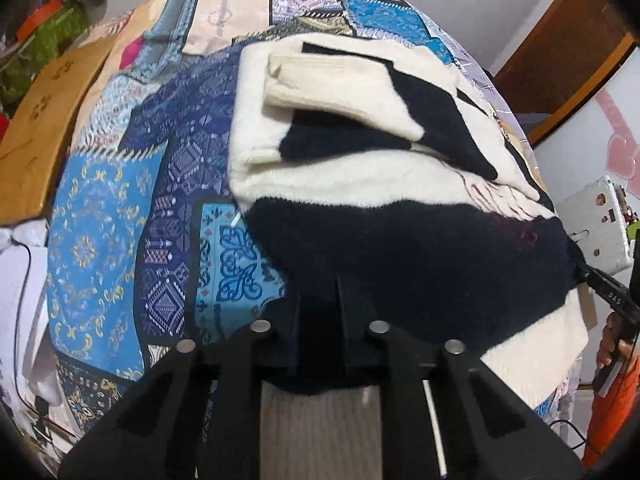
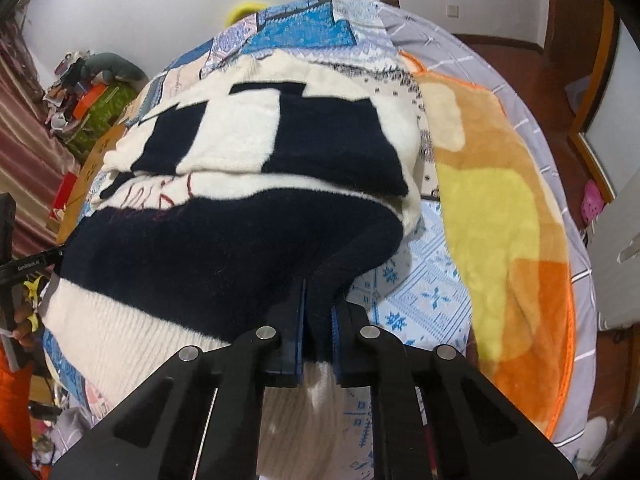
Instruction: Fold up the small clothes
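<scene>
Writing: "DAS" is read on the right tongs' finger, at the left view's edge.
Sweater [image 1: 360,184]: cream and navy knit, spread on the patchwork bedspread [image 1: 120,200], sleeves folded across it.
Left tongs [image 1: 320,316]: clamped on the sweater's navy hem.
Right tongs [image 2: 318,320]: closed on a bunched navy fold near the hem.

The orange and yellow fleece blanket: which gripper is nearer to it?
Right. The right gripper pinches the cream and navy knitted sweater at the hem corner beside the orange and yellow fleece blanket; the left gripper grips the opposite hem corner, farther away.
</scene>
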